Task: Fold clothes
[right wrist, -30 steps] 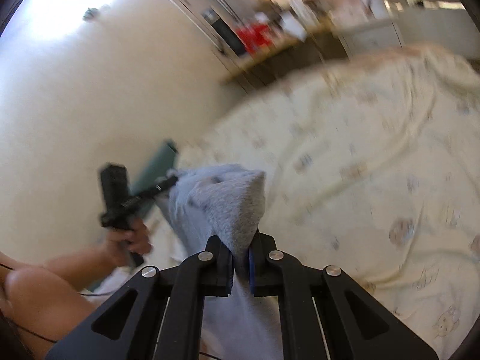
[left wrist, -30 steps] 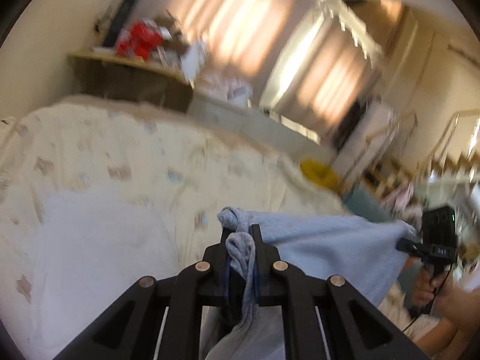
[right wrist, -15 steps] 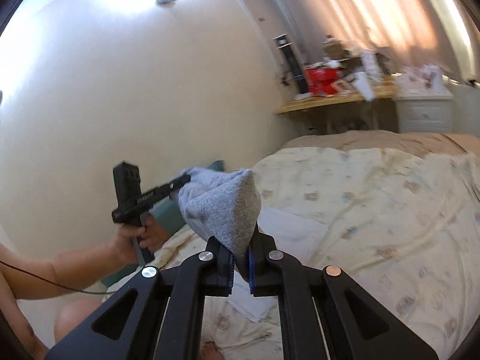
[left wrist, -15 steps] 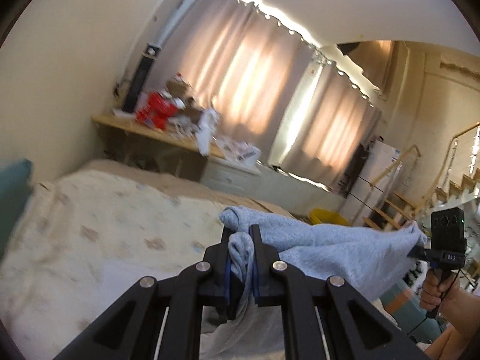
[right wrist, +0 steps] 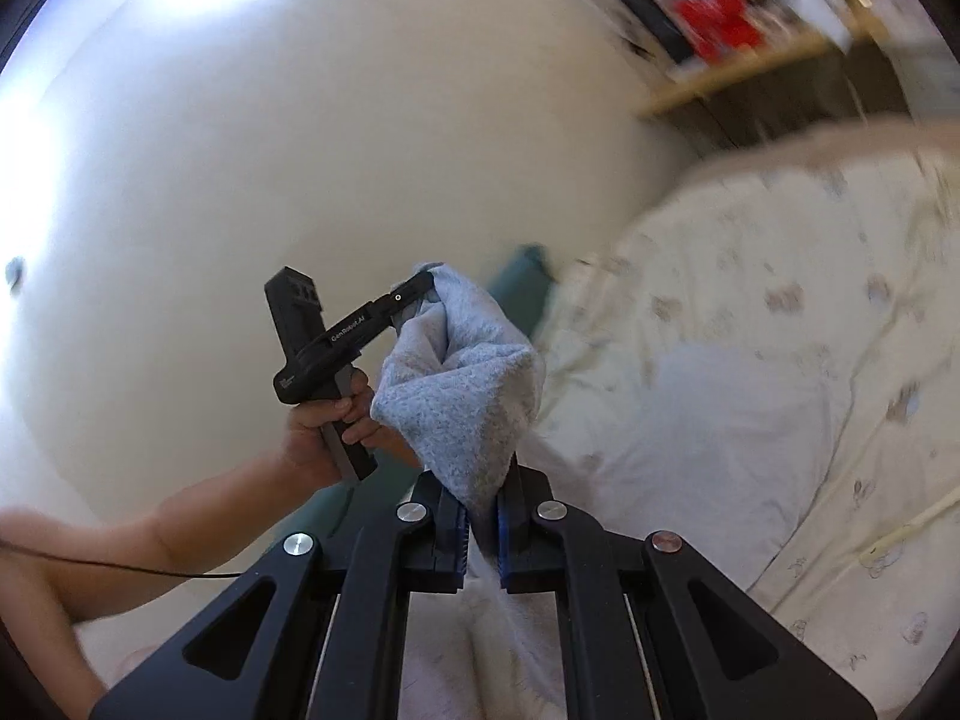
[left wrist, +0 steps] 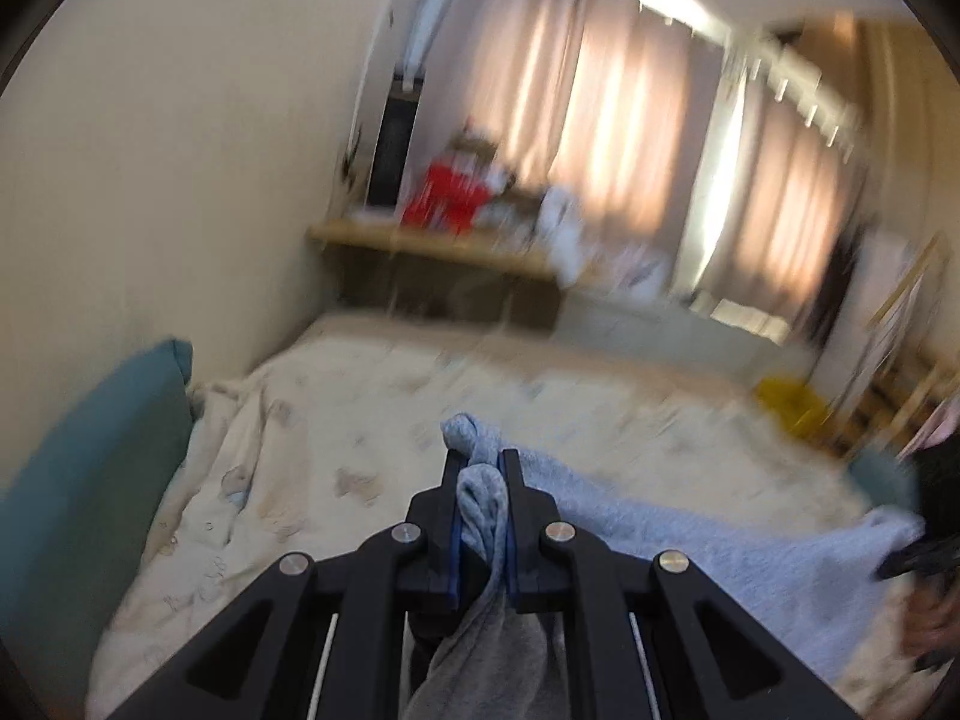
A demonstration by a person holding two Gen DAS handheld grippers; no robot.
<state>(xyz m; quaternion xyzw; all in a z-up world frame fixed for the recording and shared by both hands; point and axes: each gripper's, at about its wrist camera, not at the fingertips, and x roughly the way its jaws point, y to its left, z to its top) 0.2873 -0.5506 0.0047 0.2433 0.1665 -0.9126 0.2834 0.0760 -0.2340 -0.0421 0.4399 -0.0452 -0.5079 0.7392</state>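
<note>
The left hand-held gripper (left wrist: 480,483) is clenched on a bunched corner of a light grey-blue garment (left wrist: 690,546), the cloth pinched between its jaws and hanging down below them. The right hand-held gripper (right wrist: 480,507) likewise grasps another part of the same garment, whose fabric rises out of its jaws in a soft peak. The garment spans the air between the two tools, held up above the bed and not lying on it. In the right wrist view the left hand (right wrist: 327,429) grips the handle of its tool, the forearm bare, a thin black cable trailing along it.

Below the garment lies the bed (left wrist: 372,420), covered with a cream quilt printed with small faded animal figures; the quilt is rumpled into folds. A pale white cloth (right wrist: 720,438) lies flat on the quilt, just beyond the right tool. A teal cushion (left wrist: 84,480) stands at the bed's edge against a plain cream wall (left wrist: 180,150).

Past the foot of the bed a wooden shelf (left wrist: 432,249) runs along the wall, cluttered with things too blurred to name, among them something bright red (left wrist: 447,201). A yellow object (left wrist: 786,402) sits low on the floor to the right. Farthest back, long pale curtains (left wrist: 630,120) glow with daylight across the whole window wall. Both views are smeared by motion.
</note>
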